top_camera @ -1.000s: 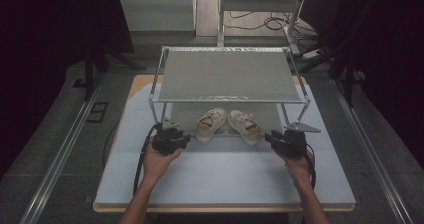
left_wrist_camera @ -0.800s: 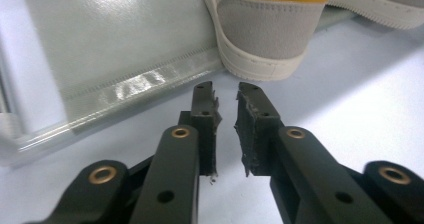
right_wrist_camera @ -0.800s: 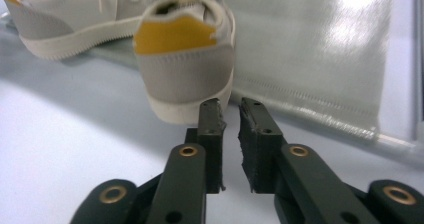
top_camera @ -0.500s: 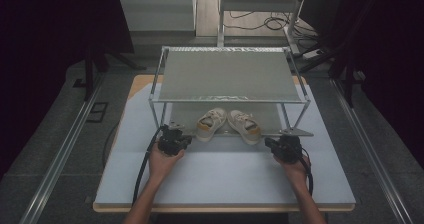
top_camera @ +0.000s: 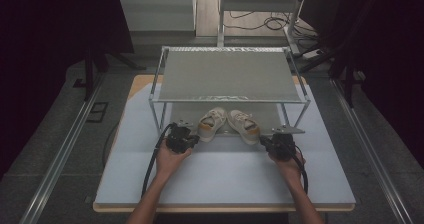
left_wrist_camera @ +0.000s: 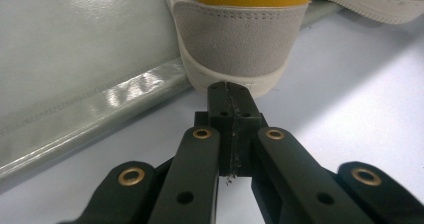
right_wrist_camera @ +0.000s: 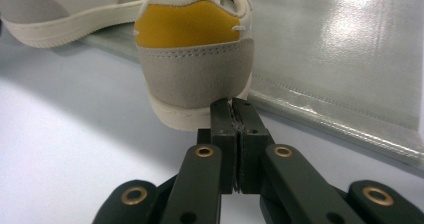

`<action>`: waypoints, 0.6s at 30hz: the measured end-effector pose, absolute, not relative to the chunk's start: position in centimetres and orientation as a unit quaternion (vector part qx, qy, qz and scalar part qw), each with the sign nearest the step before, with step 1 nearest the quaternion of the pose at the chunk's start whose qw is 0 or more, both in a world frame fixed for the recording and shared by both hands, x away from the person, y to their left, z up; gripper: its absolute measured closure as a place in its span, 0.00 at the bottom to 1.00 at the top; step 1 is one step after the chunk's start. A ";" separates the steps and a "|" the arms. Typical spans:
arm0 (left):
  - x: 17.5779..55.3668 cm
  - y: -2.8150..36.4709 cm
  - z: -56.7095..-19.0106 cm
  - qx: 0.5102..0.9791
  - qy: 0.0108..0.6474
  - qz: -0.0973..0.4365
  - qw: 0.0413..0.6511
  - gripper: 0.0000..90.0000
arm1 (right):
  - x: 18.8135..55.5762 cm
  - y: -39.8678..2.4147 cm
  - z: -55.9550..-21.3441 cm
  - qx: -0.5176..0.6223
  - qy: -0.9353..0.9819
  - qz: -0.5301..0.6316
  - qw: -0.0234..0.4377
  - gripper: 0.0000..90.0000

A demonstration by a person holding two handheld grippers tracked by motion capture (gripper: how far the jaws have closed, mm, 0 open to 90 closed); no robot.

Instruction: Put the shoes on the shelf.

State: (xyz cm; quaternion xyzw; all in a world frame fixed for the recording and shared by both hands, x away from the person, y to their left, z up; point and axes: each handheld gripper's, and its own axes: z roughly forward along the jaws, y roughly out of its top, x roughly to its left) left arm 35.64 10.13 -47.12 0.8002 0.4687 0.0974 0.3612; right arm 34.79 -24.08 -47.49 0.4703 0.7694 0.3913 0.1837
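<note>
Two cream sneakers with yellow heel patches lie side by side at the front of the rack's lower shelf, the left shoe [top_camera: 211,123] and the right shoe [top_camera: 244,125]. My left gripper [top_camera: 192,140] is shut with nothing in it, just behind the left shoe's heel [left_wrist_camera: 240,39]. Its tips [left_wrist_camera: 228,88] sit at the sole's edge. My right gripper [top_camera: 263,143] is also shut and holds nothing, right behind the right shoe's heel [right_wrist_camera: 195,64]. The closed tips [right_wrist_camera: 233,105] meet the sole's rim.
A metal rack [top_camera: 229,74] with a grey top shelf stands over the shoes on the white table [top_camera: 225,176]. Its thin legs [top_camera: 154,115] flank the grippers. The lower shelf's shiny grey mat [left_wrist_camera: 75,74] ends in a raised front edge [right_wrist_camera: 340,129].
Both hands have slid slightly toward the table's front, then eased forward again, so the shut grippers now rest at the two heels.
</note>
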 end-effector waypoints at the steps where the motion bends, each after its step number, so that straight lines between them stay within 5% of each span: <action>1: 35.7 9.9 -47.1 0.801 0.468 0.095 0.362 1.00 | 34.8 -24.0 -47.5 0.470 0.769 0.392 0.183 0.98; 18: 36.5 6.9 -47.0 0.816 0.444 0.073 0.363 1.00 | 34.8 -21.0 -47.6 0.440 0.785 0.409 0.155 0.98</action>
